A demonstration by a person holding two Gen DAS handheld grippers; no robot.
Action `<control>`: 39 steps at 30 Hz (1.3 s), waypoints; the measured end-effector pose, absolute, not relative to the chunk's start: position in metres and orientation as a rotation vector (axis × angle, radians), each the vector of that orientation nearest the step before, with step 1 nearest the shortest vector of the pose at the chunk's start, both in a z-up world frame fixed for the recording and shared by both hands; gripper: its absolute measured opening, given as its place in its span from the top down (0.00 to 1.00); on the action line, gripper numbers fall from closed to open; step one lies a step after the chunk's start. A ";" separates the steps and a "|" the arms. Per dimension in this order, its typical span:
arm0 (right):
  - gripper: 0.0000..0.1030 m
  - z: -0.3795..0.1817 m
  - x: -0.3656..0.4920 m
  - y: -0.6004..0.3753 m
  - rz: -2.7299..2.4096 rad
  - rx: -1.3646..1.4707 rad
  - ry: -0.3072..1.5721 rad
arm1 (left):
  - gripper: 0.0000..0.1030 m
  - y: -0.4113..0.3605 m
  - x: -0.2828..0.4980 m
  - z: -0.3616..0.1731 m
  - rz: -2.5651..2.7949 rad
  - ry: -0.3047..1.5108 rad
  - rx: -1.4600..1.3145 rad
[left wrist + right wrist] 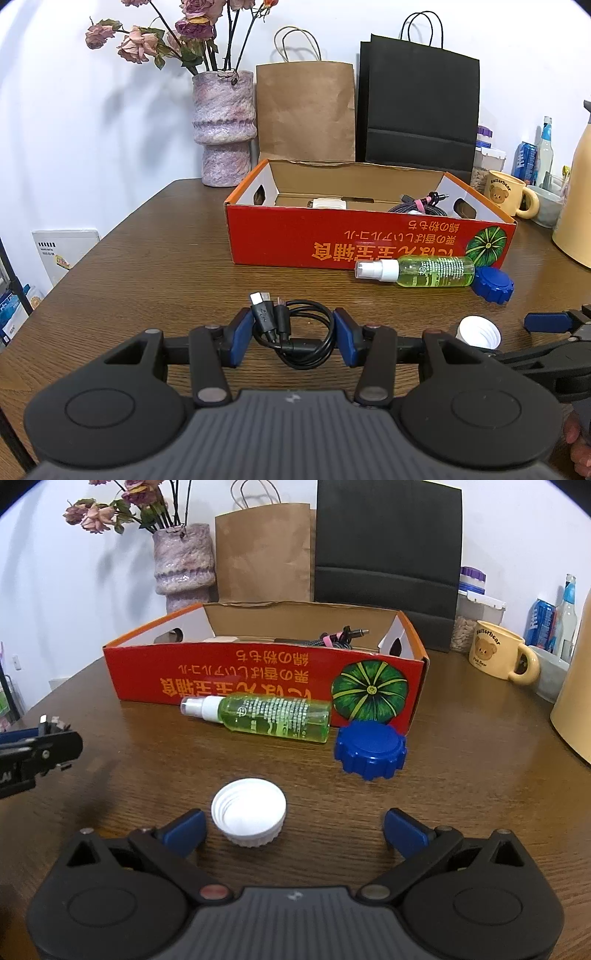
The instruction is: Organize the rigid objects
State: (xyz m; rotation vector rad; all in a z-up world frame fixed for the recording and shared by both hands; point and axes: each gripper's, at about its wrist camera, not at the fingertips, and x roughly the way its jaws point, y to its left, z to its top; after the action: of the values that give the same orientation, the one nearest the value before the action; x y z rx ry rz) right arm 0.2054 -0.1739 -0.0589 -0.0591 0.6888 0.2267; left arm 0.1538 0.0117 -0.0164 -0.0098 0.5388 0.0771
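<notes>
Left wrist view: left tongs point(293, 338) seemingly pinching coiled cable point(291, 332); loose plugs may snag box point(369, 236) rim.
Right tongs point(293, 830): open; white cap point(248, 812) off-centre, could skid across counter point(147, 775).

The left black claw with blue pads point(293, 338) points forward and slightly down, its pads closed against a coiled black cable point(295, 332), apparently gripping it. The right black claw with blue pads point(293, 829) stands wide open, tilted downward, low over the table, to the right of the left one.
</notes>
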 end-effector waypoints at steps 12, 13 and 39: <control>0.61 -0.053 0.201 -0.177 0.224 -0.044 0.636 | 0.53 0.011 0.154 -0.016 0.075 0.537 -0.010; 0.62 -0.053 0.200 -0.178 0.218 -0.038 0.635 | 0.53 0.012 0.154 -0.016 0.075 0.538 -0.010; 0.62 -0.008 0.183 -0.183 0.214 -0.048 0.396 | 0.54 0.006 0.164 0.012 0.076 0.467 -0.018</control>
State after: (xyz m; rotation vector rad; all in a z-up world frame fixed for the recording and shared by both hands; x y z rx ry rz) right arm 0.1829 -0.1834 -0.0085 -0.0478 0.3961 0.2137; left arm 0.1635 0.0062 0.0119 -0.0185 0.4674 0.0762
